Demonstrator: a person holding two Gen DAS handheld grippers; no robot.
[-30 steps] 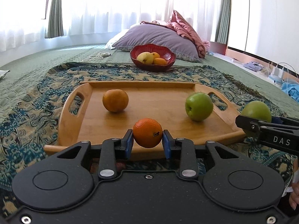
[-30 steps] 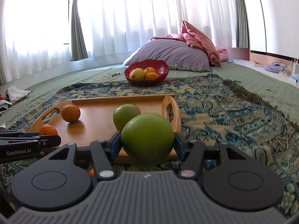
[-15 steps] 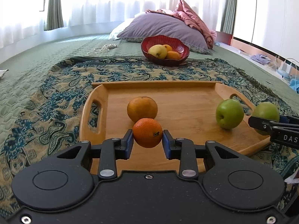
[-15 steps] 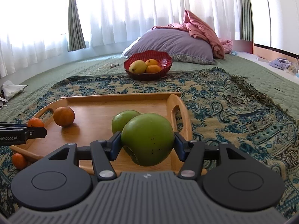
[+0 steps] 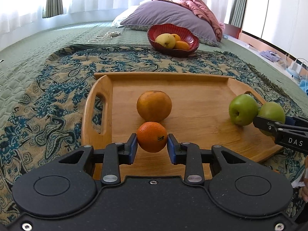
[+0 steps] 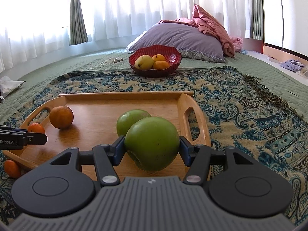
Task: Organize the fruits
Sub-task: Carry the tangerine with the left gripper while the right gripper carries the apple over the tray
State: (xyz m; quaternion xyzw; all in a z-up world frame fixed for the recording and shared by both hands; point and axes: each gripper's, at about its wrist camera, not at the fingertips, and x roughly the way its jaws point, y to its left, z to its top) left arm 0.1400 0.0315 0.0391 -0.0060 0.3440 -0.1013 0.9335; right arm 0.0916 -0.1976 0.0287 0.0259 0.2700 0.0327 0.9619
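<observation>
Two fruits are in grip: the left gripper (image 5: 152, 141) clamps a small orange (image 5: 152, 137), the right gripper (image 6: 152, 150) a green apple (image 6: 152, 143). Over the last second both have moved in from the near edge and now hang above the wooden tray (image 5: 192, 80), the orange just before a larger orange (image 5: 154, 105), the apple beside another apple (image 6: 130, 120). Like seems set to join like; release looks next. One small orange (image 6: 12, 169) lies on the rug (image 6: 250, 105).

Sunlit white curtains (image 6: 134, 9) w/ green drapes (image 6: 77, 19) (backlit).
</observation>
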